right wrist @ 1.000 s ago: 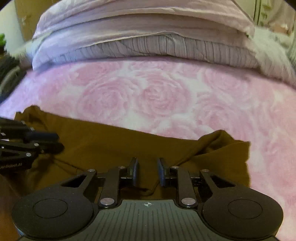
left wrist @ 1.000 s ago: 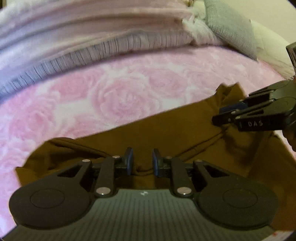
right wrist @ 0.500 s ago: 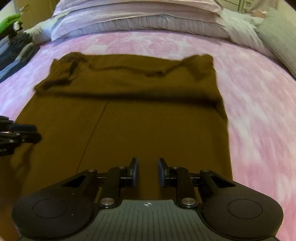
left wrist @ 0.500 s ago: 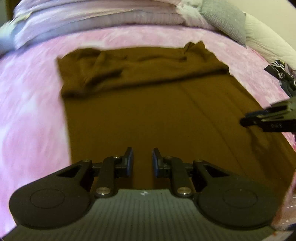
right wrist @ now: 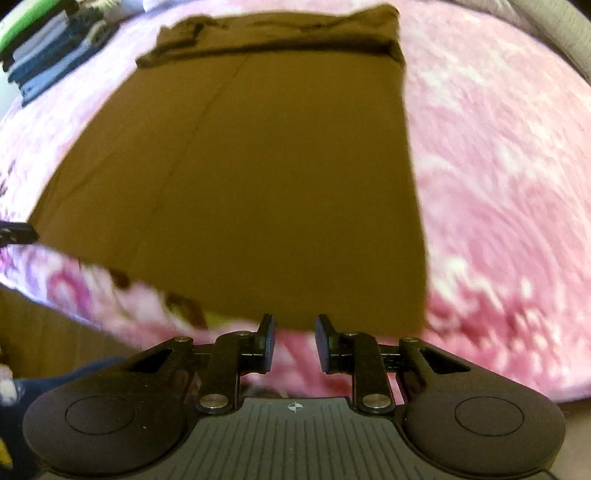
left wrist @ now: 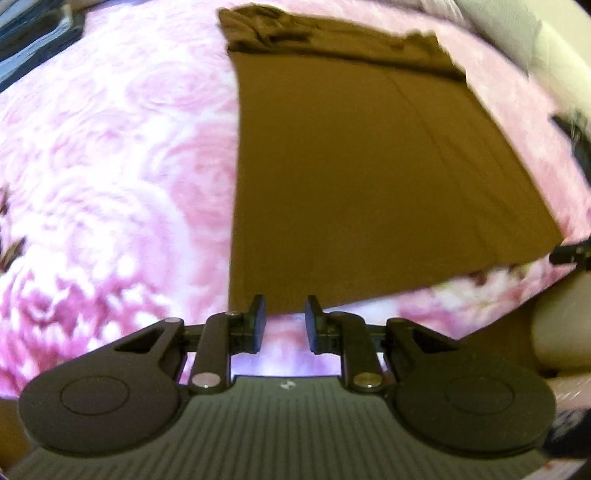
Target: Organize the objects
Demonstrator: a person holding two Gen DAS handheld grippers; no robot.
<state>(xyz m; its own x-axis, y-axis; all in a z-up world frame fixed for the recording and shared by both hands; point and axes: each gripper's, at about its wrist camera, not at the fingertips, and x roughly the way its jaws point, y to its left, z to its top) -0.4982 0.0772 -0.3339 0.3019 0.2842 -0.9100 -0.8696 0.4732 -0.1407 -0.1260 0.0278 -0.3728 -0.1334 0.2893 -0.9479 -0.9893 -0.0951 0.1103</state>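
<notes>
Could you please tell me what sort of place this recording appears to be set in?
Most likely a bedroom: a brown garment lies spread on a bed covered by a pink rose-patterned blanket, with a stack of folded clothes at its far left.

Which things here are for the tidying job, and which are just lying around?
For the job:
- brown garment, spread flat on the bed
- left gripper, jaws open
- right gripper, jaws open

Just lying around:
- pink rose blanket underneath
- stack of folded clothes at the far left
- grey pillow at the far right
</notes>
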